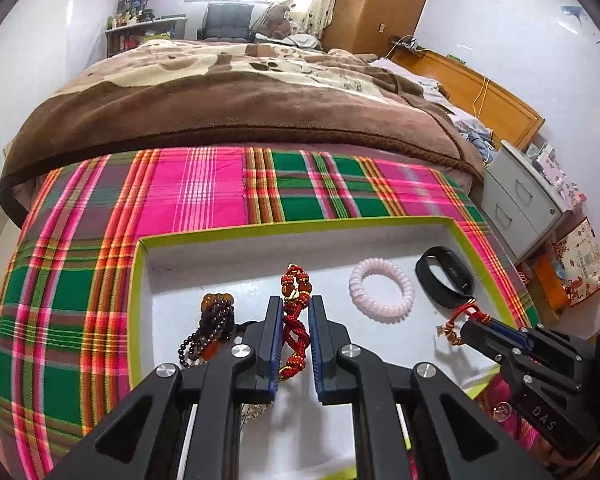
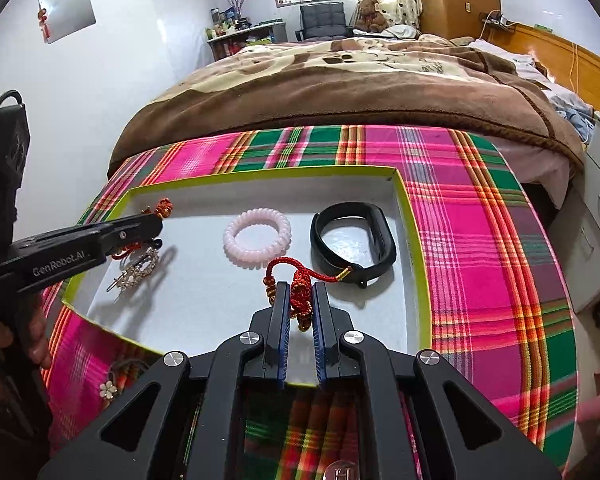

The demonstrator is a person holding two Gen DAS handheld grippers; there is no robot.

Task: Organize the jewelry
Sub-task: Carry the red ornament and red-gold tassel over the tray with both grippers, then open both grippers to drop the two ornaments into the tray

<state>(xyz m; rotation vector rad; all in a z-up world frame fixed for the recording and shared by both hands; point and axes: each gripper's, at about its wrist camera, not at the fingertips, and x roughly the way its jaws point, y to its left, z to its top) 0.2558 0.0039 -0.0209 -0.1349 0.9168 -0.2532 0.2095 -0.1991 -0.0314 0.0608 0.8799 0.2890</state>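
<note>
**Two tools, each closed on a red cord ornament above the jewelry tray**

Left wrist view. The left tool [image 1: 294,308] is closed on a red braided cord bracelet [image 1: 295,320], which runs lengthwise between its blue-padded fingers [image 1: 275,344]; the beaded end projects past the fingertips over the white floor of the green-rimmed tray [image 1: 300,225]. A dark bead bracelet [image 1: 214,326] lies just left of the tool, inside the tray. To the right lie a pink spiral hair tie [image 1: 381,290] and, beyond it, a black wristband [image 1: 444,282]. At lower right the right tool [image 1: 466,330] enters, pinching a red knotted charm [image 1: 458,320].

Right wrist view. The right tool [image 2: 301,292] is closed on the red knotted charm [image 2: 300,296]; a loop of cord rises beyond the fingertips and a gold-tipped end reaches the black wristband [image 2: 354,236]. The pink spiral hair tie [image 2: 257,236] lies ahead and left. The left tool [image 2: 158,222] enters from the left, gripping the red braided cord bracelet [image 2: 163,208] above a rhinestone hair clip [image 2: 138,268]. The tray [image 2: 410,208] rests on a plaid cloth [image 2: 492,220].
</note>
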